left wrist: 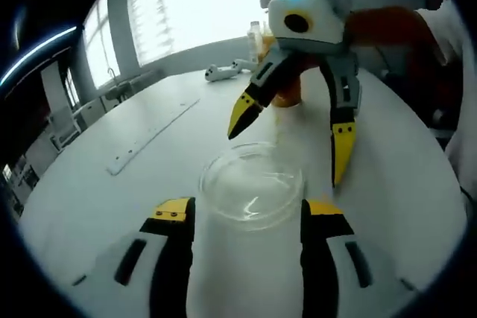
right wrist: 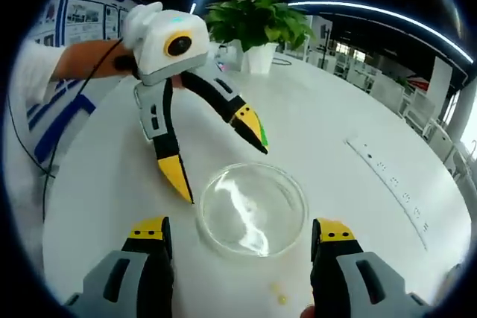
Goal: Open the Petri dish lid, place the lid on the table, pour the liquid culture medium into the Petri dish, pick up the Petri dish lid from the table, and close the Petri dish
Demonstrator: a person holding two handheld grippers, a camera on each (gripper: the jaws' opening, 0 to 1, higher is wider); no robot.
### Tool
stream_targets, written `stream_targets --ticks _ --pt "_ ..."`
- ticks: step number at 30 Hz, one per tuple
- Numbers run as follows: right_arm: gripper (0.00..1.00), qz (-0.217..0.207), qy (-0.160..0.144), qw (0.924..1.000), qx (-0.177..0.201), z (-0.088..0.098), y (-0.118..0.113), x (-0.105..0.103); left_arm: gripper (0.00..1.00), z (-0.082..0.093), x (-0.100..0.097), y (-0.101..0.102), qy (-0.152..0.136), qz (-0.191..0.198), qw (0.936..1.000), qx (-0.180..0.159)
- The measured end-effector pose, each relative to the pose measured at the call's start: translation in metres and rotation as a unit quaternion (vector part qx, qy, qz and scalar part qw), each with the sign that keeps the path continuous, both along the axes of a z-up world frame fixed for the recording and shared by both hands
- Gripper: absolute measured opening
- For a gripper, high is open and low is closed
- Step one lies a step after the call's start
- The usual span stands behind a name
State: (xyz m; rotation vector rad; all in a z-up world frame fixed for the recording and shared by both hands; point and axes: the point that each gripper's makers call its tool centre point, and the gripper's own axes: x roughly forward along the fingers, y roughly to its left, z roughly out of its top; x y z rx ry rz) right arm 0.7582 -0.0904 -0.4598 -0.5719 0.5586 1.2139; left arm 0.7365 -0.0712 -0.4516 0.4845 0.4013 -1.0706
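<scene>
1. Clear glass or plastic, the Petri dish (left wrist: 252, 185) sits on the white surface (left wrist: 112, 206) between the left gripper (left wrist: 247, 221) jaws, which stand wide on either side of it without clearly touching it.
2. In the left gripper view, the right gripper (left wrist: 291, 135) hangs just beyond the dish with its yellow-tipped jaws spread wide; something orange-yellow sits behind them, too hidden to name. This view also has a long flat strip (left wrist: 153, 136) lying on the surface, a white object (left wrist: 223, 72) near the far edge, and bright windows (left wrist: 186, 5).
3. In the right gripper view, the dish (right wrist: 252, 209) lies between the right gripper (right wrist: 242, 236) jaws, also wide apart and clear of the rim. The left gripper (right wrist: 220, 156) comes in from the upper left, held by a hand (right wrist: 93, 59), jaws open, one tip just beside the dish. A potted plant (right wrist: 257, 27) stands far back, and small yellowish drops (right wrist: 277, 293) lie on the surface near the dish.
4. The dish is round, shallow and transparent, catching white glare; whether it bears a lid or holds liquid cannot be told.
</scene>
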Motion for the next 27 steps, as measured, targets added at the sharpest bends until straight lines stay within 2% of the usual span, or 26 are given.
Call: stream_targets --ticks 2,6,11,13,25,27 --pt "0.71 0.002 0.004 0.9999 -0.012 -0.002 0.0 -0.005 0.49 -0.003 -0.003 -0.001 0.003 -0.002 1.0 0.009" --pt "0.71 0.005 0.012 0.9993 -0.035 -0.006 -0.002 -0.002 0.49 -0.007 -0.004 -0.005 0.009 -0.012 0.9998 0.013" --pt "0.71 0.013 0.029 0.9989 -0.036 -0.005 0.002 -0.001 0.5 -0.005 -0.007 -0.014 0.01 -0.021 0.9996 0.018" --pt "0.71 0.012 0.033 0.9986 -0.04 -0.006 0.004 0.001 0.51 -0.006 -0.001 -0.011 0.011 -0.026 0.9994 0.019" --pt "0.68 0.035 0.048 0.9959 -0.068 -0.019 0.009 -0.004 0.5 -0.008 -0.001 -0.009 0.034 -0.056 0.9973 0.032" --pt "0.66 0.038 0.046 0.9956 -0.073 -0.021 0.009 -0.003 0.5 -0.011 0.009 -0.003 0.039 -0.061 0.9967 0.035"
